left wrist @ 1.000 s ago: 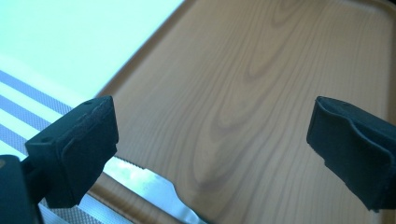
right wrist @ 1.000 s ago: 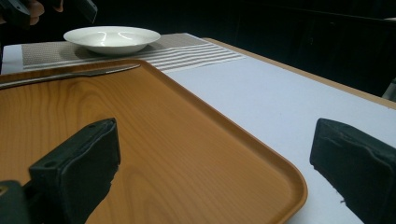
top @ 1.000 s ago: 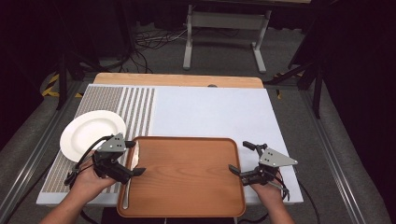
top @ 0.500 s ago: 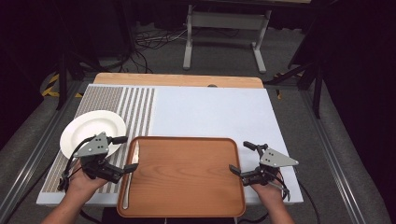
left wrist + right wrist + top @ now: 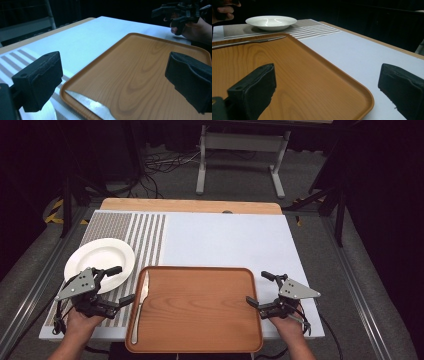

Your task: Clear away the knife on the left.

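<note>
Knife (image 5: 139, 304) on tray (image 5: 200, 307) left edge; left claw (image 5: 119, 284) wide, beside plate (image 5: 100, 261).

Wood-grain orange tray (image 5: 200, 305), white plate (image 5: 100, 257)

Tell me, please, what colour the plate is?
The plate is plain white, clearest in the high view.

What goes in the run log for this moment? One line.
left claw: open, beside knife | right claw: open, at tray edge | plate: empty
</note>
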`<state>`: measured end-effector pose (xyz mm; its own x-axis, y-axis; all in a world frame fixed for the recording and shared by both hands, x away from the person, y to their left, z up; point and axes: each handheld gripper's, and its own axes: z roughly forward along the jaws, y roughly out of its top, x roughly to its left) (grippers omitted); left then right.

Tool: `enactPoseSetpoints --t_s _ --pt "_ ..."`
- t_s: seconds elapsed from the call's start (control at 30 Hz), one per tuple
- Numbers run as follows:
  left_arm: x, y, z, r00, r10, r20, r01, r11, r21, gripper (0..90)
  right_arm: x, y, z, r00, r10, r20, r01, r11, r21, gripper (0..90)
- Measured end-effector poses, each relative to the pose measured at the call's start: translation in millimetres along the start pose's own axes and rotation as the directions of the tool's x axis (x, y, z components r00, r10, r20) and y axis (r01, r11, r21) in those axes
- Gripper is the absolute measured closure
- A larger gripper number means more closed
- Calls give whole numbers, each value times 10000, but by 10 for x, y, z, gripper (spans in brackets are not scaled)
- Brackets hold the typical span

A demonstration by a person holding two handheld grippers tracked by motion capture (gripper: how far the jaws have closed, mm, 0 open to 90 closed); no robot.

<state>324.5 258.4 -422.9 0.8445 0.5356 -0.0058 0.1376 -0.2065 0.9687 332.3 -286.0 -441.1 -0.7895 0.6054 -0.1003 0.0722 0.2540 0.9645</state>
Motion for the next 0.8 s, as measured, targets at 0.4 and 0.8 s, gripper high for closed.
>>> enactPoseSetpoints --t_s 0.4,0.8 --pt "88 -340 -133 9975 -548 -442 534 9981 -313 13 -28 -21 -18 9999 112 117 -112 9999 15 23" --pt "92 -425 -140 9951 -580 -805 588 9982 73 13 -39 -34 -43 9997 151 191 -152 9999 30 23"
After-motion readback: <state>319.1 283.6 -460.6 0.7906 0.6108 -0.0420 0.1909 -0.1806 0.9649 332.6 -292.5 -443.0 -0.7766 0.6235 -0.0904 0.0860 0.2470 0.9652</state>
